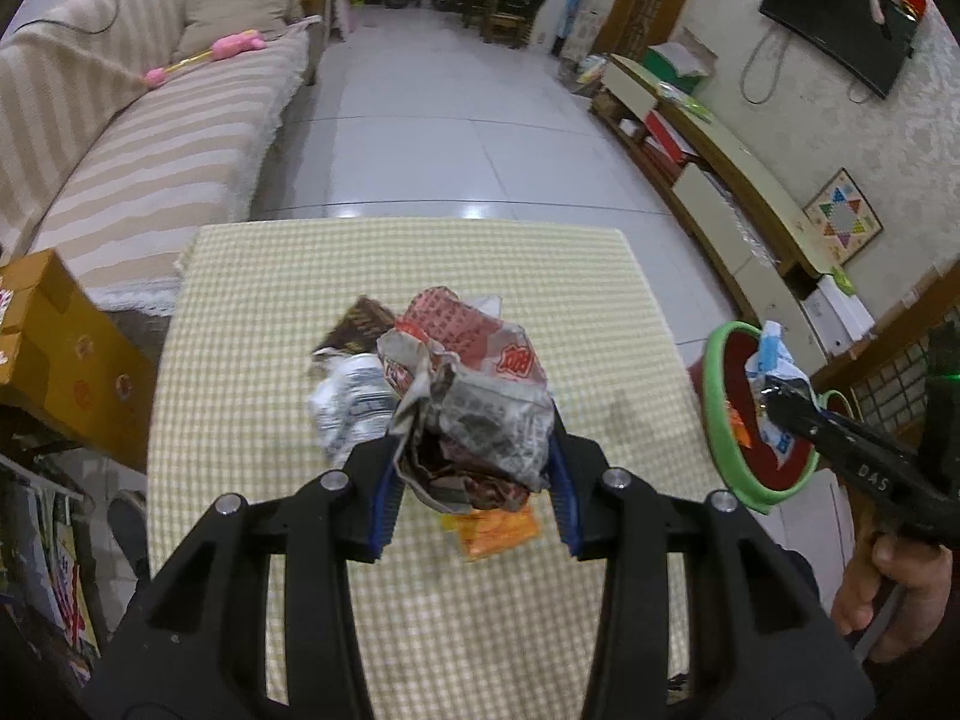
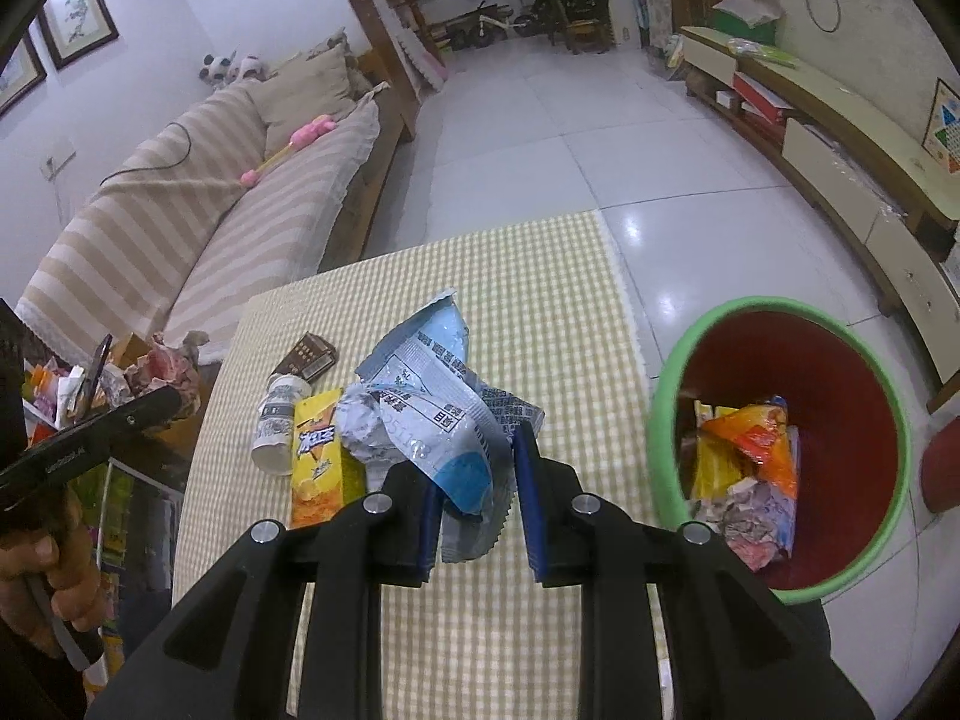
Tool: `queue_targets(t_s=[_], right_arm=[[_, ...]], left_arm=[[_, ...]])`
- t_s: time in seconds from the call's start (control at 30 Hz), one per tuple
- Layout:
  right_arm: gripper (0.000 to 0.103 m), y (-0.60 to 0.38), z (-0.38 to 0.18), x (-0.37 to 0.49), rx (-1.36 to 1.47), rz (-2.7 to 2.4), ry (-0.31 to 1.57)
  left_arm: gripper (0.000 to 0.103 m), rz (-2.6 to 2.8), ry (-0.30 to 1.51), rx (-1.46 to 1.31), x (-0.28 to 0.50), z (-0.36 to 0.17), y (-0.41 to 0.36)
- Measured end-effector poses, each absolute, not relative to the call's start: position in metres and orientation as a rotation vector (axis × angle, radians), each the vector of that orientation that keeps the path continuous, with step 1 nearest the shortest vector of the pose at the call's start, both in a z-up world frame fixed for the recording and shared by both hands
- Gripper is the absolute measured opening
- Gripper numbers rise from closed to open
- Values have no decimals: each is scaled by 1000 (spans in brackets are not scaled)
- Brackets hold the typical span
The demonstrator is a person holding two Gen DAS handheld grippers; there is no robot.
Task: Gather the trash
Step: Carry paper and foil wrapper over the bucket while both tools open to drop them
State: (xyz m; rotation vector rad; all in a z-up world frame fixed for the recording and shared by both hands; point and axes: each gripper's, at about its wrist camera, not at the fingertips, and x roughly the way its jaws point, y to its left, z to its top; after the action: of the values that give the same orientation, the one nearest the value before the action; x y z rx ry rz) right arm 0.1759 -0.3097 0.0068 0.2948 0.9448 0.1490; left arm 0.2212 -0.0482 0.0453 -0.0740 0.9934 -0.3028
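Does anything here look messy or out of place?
Yes: litter lies on the checked table: a yellow snack pack, a tipped white bottle and a brown wrapper. The bin beside it already holds wrappers.

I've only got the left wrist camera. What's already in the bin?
Observer: The bin holds an orange wrapper, a yellow packet and crumpled paper.
Operator: What's hidden behind my crumpled wrapper?
Observer: A white bottle lying on its side, next to a yellow snack packet.
Operator: Is the right gripper's grip good?
Observer: The right gripper is shut on the lower end of the blue-and-white wrapper.
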Motion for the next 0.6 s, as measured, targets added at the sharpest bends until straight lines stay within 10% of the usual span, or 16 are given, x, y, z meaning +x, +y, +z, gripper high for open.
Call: queue_targets(t_s=[0.6], right_arm=[[20, -413, 1, 148, 392, -8, 922]], left_arm=[[40, -496, 1026, -28, 232, 43, -163]])
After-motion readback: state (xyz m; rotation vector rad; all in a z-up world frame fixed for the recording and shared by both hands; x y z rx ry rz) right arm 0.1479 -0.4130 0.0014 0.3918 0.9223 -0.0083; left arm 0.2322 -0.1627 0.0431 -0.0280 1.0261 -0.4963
